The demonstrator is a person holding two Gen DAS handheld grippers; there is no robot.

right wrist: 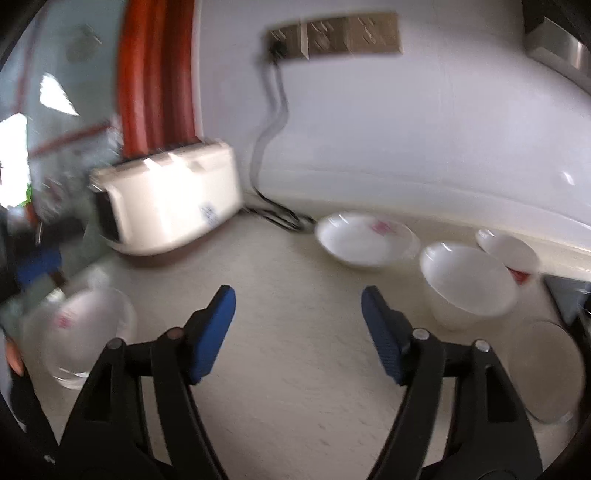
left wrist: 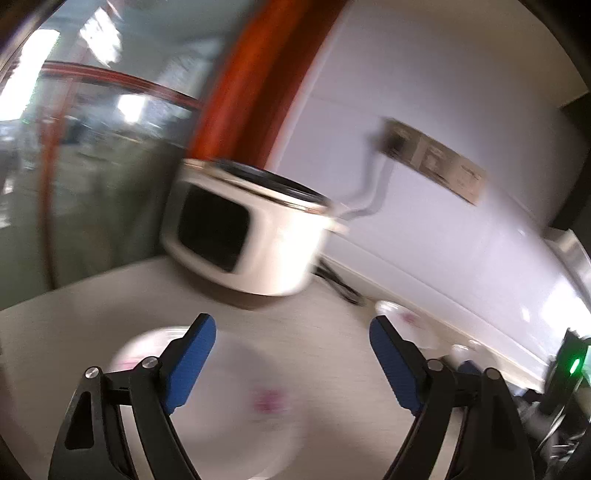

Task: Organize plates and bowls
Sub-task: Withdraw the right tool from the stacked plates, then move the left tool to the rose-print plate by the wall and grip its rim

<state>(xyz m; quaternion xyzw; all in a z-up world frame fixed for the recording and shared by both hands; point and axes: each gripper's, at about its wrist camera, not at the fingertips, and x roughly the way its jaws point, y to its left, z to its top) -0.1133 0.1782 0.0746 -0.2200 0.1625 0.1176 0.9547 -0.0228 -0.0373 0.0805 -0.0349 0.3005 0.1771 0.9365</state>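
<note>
Right tongs (right wrist: 298,310) agape, ribbed blue pads (right wrist: 212,332); glossy round white bowls (right wrist: 467,284)

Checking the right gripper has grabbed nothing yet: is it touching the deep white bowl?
Apart. In the right wrist view, the right gripper is open and empty; bare counter separates its finger from the deep white bowl.

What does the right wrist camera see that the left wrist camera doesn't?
Only the right wrist view shows the deep white bowl, a smaller white dish behind it and a flat round disc near the right edge. Only the left wrist view shows a blurred white plate directly beneath the open left hand-held gripper. Both show the white appliance, the wall socket strip with its cable, the countertop, and a shallow plate with a pink mark. The right hand-held gripper is open too.
</note>
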